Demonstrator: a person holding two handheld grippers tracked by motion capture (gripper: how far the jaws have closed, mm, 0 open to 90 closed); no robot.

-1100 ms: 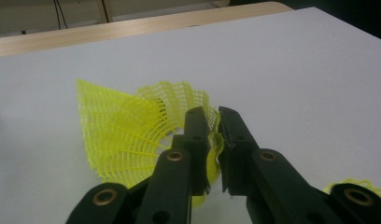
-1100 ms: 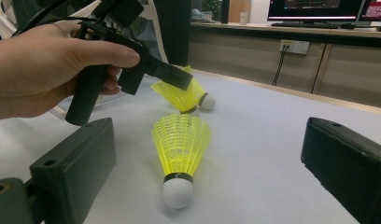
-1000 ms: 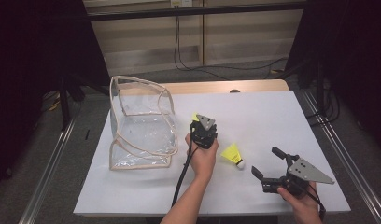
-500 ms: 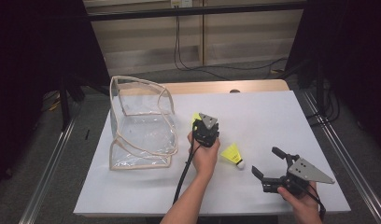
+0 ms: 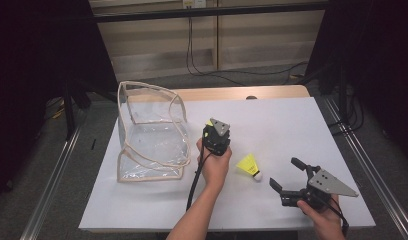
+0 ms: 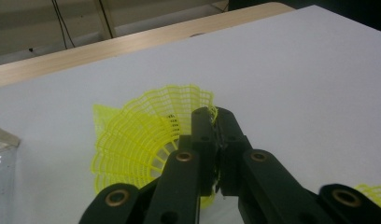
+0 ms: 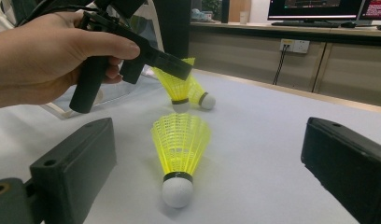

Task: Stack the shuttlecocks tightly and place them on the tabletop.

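Left gripper [image 6: 215, 122] clamped on skirt rim of a yellow shuttlecock [image 6: 146, 135], jaws just closing, beside the clear bag [image 5: 152, 142]. Bag empty as far as visible. Second shuttlecock [image 5: 250, 165] lying ahead of the right gripper [image 5: 291, 173], jaws spread. Against earlier frame: left hand shifted slightly; right unchanged.

Shuttlecock in left tongs [image 6: 146, 135]: yellow plastic mesh skirt, slightly glossy. Left tongs [image 6: 215, 135]: matt black plastic, brass-coloured rivets. Shuttlecock right of left tongs [image 5: 249, 165]: same yellow plastic, smooth white cap. Bag left of left tongs [image 5: 151, 135]: clear glossy plastic, beige trim. Worktop [image 5: 292, 125]: matt white, wooden far edge.
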